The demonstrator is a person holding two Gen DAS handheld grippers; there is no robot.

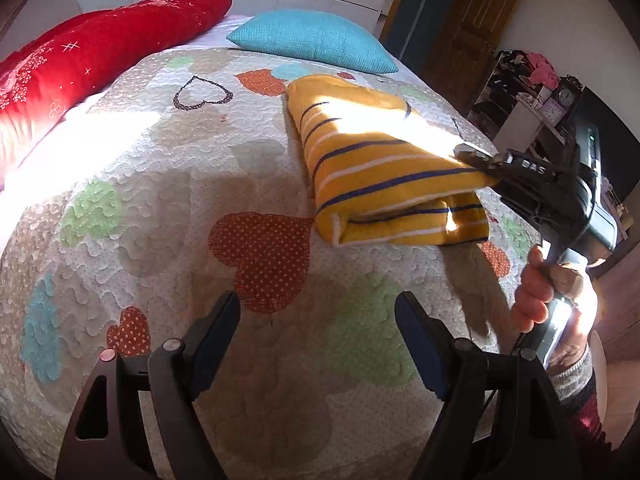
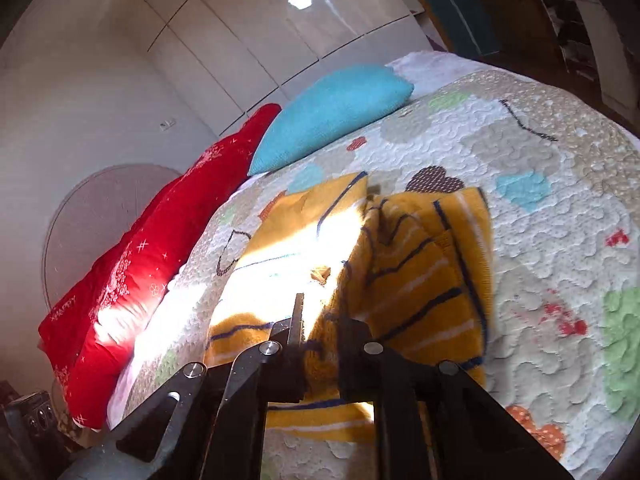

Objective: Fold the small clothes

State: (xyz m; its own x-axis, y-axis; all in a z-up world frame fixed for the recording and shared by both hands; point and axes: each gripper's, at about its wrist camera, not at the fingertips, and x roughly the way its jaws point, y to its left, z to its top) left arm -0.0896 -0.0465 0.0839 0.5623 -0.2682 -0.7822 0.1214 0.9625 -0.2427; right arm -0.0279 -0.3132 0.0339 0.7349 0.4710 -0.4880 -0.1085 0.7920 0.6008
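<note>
A yellow garment with navy and white stripes [image 1: 384,168] lies folded on the quilted bedspread [image 1: 168,184]. My right gripper [image 1: 476,160] is shut on the garment's top layer at its right edge and holds that layer a little off the layer below. In the right wrist view the garment [image 2: 420,280] is pinched between the jaws of my right gripper [image 2: 322,344]. My left gripper [image 1: 318,312] is open and empty, hovering over the quilt in front of the garment, apart from it.
A turquoise pillow [image 1: 316,40] and a red cushion [image 1: 100,52] lie at the bed's head. White wardrobe doors [image 2: 240,40] stand behind. A cluttered shelf [image 1: 532,92] and a wooden door [image 1: 472,28] are beyond the bed's right edge.
</note>
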